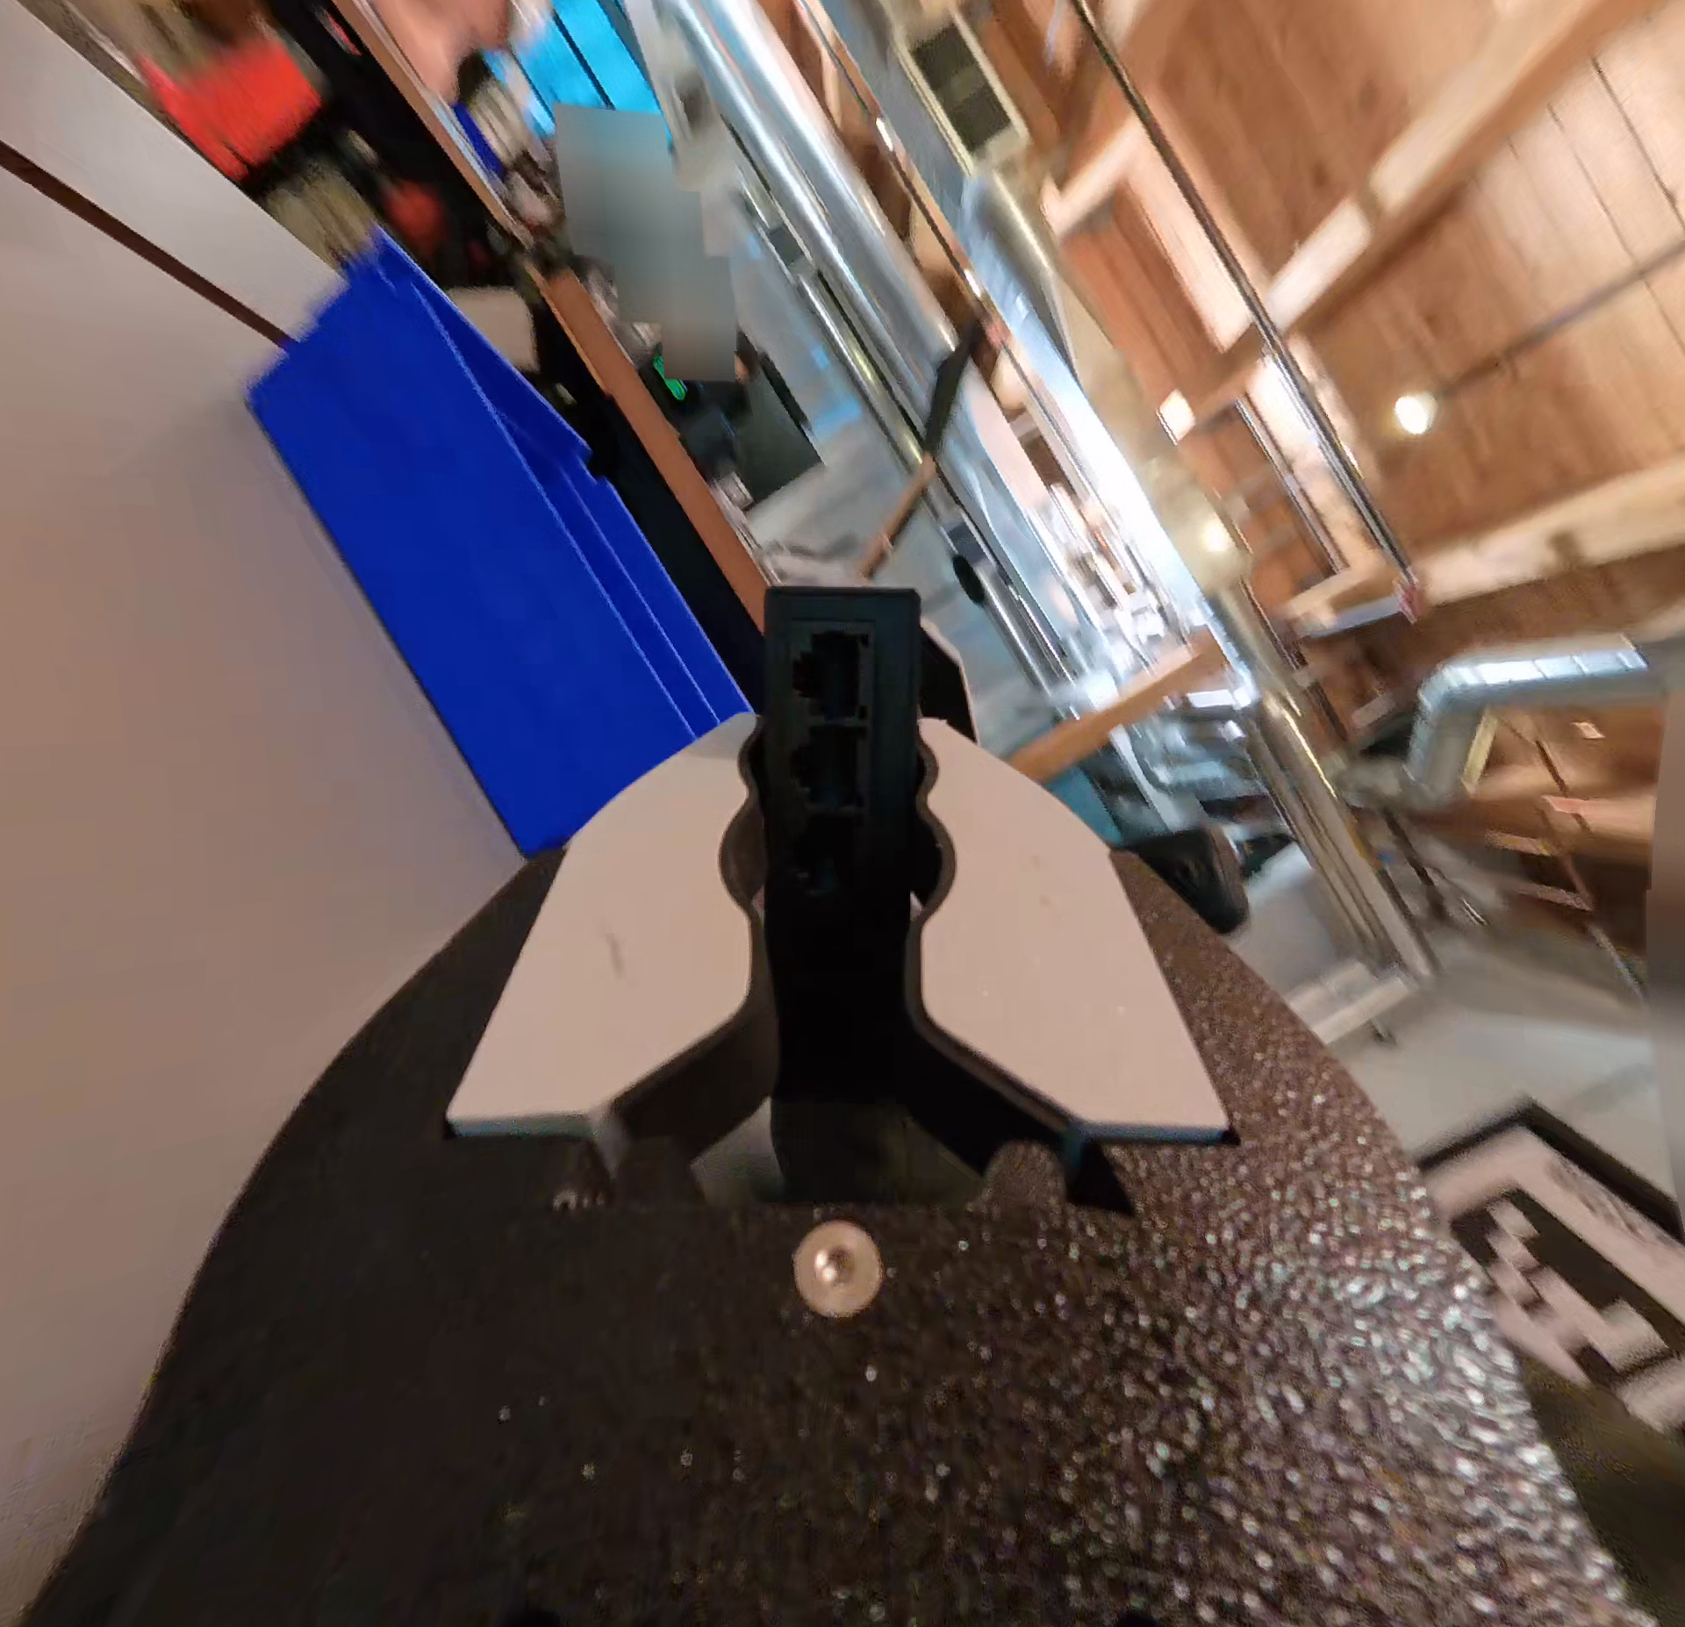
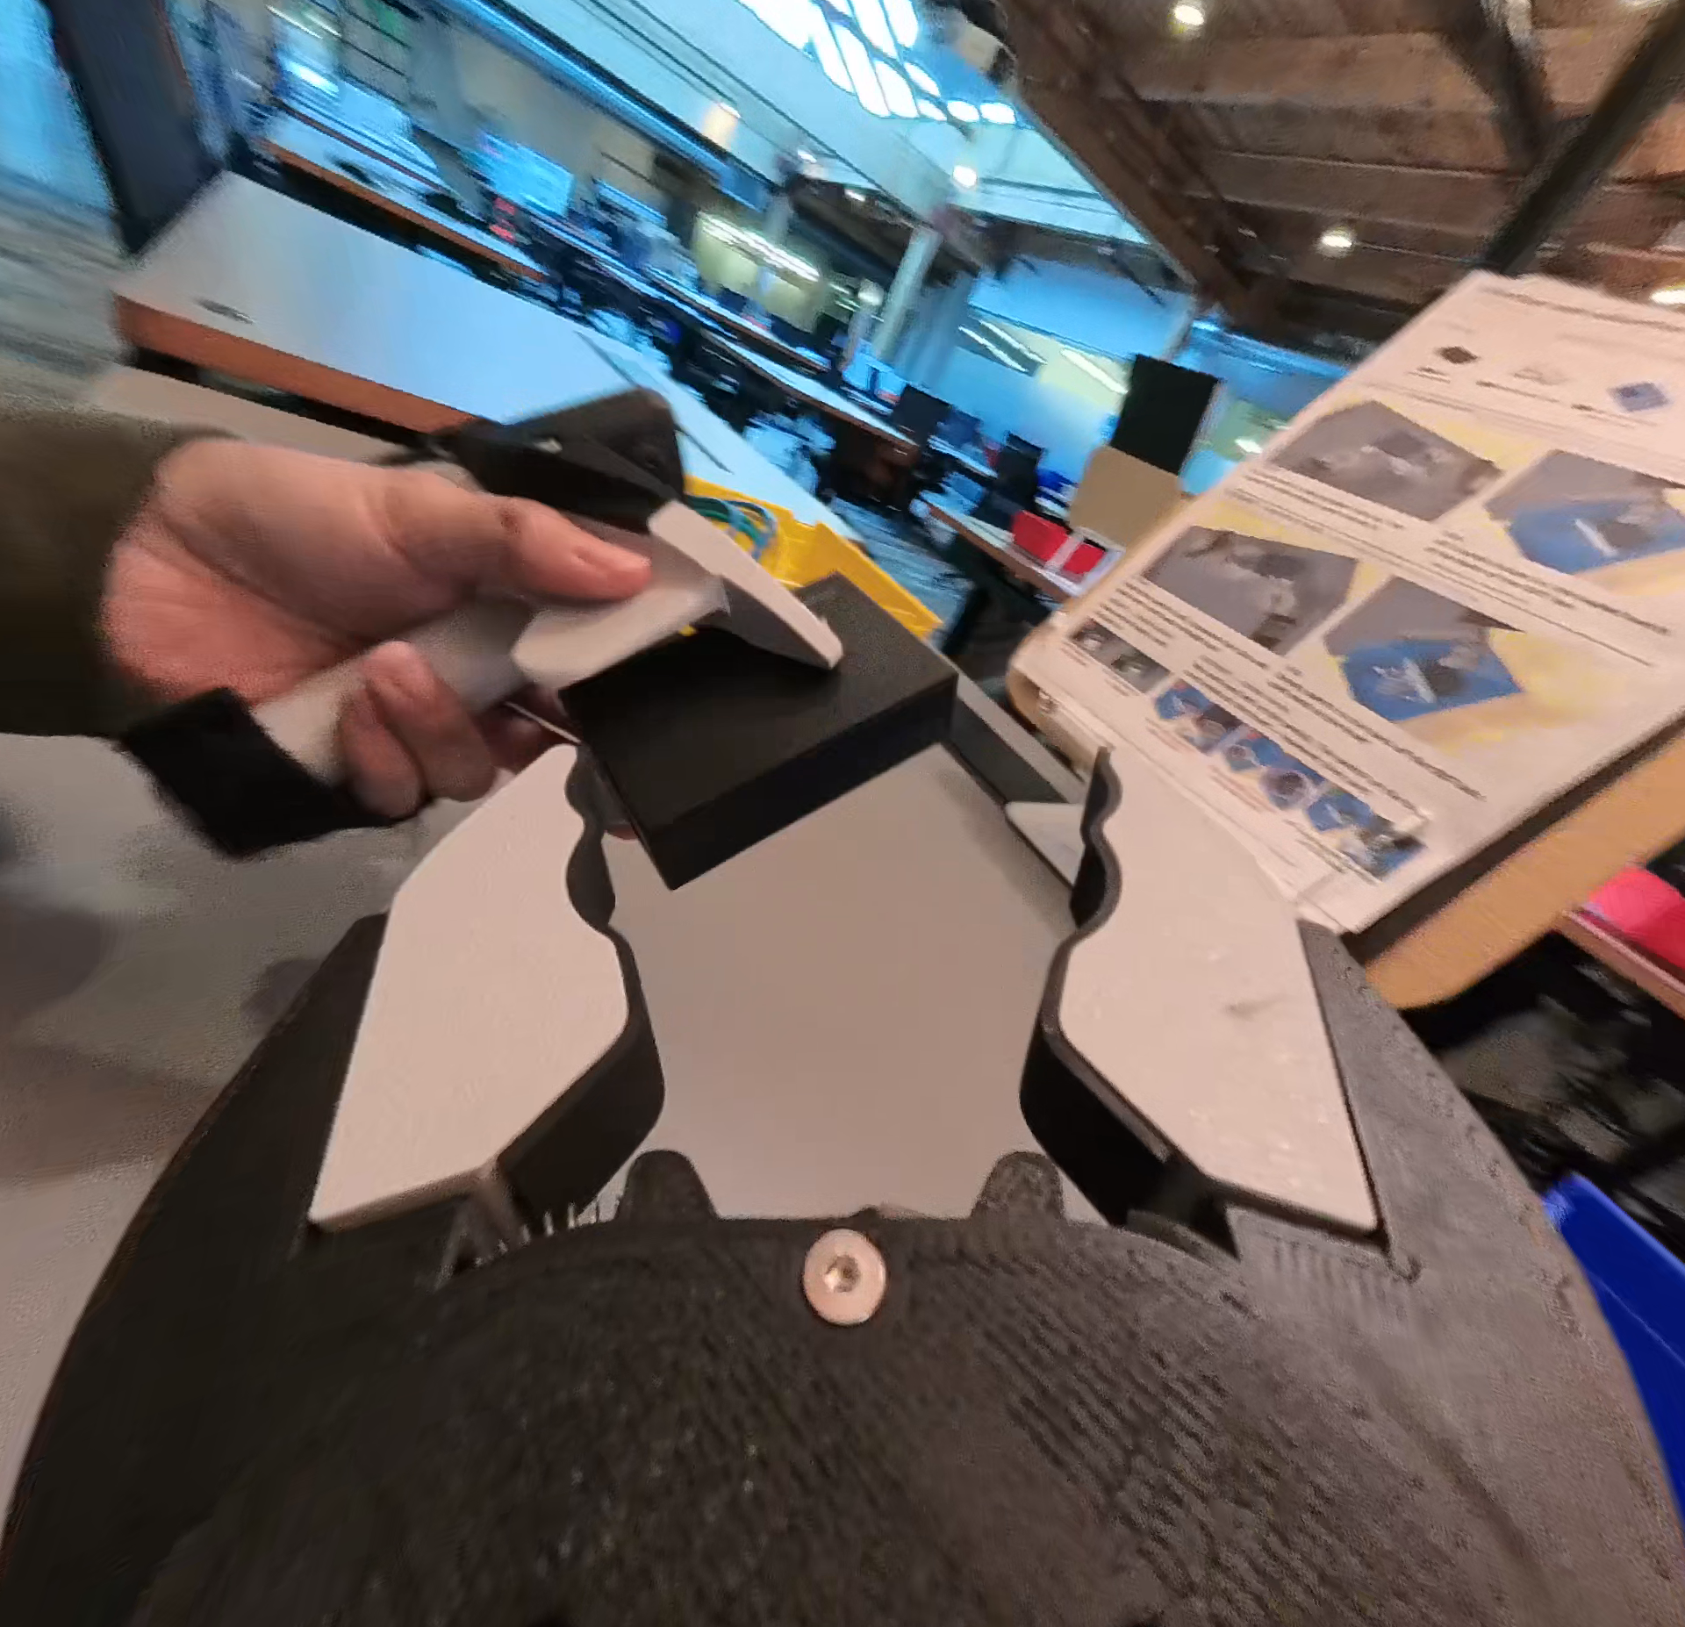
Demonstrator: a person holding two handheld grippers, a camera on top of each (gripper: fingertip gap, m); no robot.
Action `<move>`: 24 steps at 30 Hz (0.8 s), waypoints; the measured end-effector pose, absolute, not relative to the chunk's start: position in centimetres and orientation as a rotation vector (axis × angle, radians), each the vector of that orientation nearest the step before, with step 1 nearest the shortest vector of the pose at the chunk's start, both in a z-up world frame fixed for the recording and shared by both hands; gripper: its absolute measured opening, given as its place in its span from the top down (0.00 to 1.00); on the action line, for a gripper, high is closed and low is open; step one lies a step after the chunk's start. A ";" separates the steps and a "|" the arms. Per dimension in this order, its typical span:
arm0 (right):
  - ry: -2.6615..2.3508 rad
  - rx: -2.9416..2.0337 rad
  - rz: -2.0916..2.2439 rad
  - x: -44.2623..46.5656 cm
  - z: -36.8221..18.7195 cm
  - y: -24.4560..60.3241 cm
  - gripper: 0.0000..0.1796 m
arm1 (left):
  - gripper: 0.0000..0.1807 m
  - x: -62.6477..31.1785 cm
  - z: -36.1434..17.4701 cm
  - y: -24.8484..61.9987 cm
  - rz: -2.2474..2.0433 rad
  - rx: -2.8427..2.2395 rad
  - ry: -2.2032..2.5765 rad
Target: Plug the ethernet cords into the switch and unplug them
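Note:
My left gripper (image 1: pixel 837 744) is shut on the black switch (image 1: pixel 841 763) and holds it on edge in the air. Its row of empty ports faces the camera. The right wrist view shows the same switch (image 2: pixel 757 726) as a flat black box, clamped by the left gripper's grey fingers (image 2: pixel 729 598) with a person's hand (image 2: pixel 365 580) on the handle. My right gripper (image 2: pixel 843 817) is open and empty, its fingers just below and beside the switch. A yellow bin (image 2: pixel 821 553) behind the switch holds coloured cords.
A blue bin (image 1: pixel 492 562) stands on the white table (image 1: pixel 137 671) to the left. A board with printed sheets (image 2: pixel 1368 598) leans at the right in the right wrist view. Another blue bin's corner (image 2: pixel 1632 1291) shows at lower right.

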State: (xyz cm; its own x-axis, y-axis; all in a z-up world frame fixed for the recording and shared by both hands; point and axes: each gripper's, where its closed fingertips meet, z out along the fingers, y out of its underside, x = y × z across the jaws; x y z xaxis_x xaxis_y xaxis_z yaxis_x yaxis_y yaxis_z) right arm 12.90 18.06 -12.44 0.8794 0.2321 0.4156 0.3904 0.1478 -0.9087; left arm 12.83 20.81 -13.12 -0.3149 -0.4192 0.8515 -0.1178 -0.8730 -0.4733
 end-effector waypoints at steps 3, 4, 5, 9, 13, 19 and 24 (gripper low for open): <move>-0.495 -1.460 -0.331 12.6 -13.7 20.1 0.49 | 0.85 12.6 -11.6 21.8 -2.338 -1.636 0.486; -0.510 -1.466 -0.358 12.0 -14.1 20.5 0.48 | 0.84 12.6 -11.4 21.7 -2.340 -1.631 0.467; -0.530 -1.446 -0.332 11.0 -14.2 20.6 0.52 | 0.85 12.7 -11.5 21.5 -2.322 -1.633 0.481; -0.387 -1.408 -0.367 11.1 -13.4 20.8 0.50 | 0.85 12.4 -11.1 21.8 -2.263 -1.567 0.389; -0.274 -1.405 -0.374 10.9 -13.6 21.2 0.55 | 0.84 12.7 -11.5 21.3 -2.208 -1.578 0.351; -0.285 -1.412 -0.351 10.7 -13.6 20.9 0.63 | 0.85 12.4 -11.4 21.5 -2.209 -1.560 0.275; -0.302 -1.471 -0.099 10.8 -13.5 20.5 0.63 | 0.83 11.2 -10.5 23.0 -2.244 -1.495 0.306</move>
State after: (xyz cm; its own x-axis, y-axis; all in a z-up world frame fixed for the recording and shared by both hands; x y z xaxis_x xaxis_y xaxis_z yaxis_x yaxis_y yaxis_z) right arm 10.79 20.50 -13.47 0.9585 0.1176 0.2598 0.2483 0.1036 -0.9631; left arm 11.21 23.01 -10.54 -0.3304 -0.4621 0.8230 0.2247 -0.8854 -0.4069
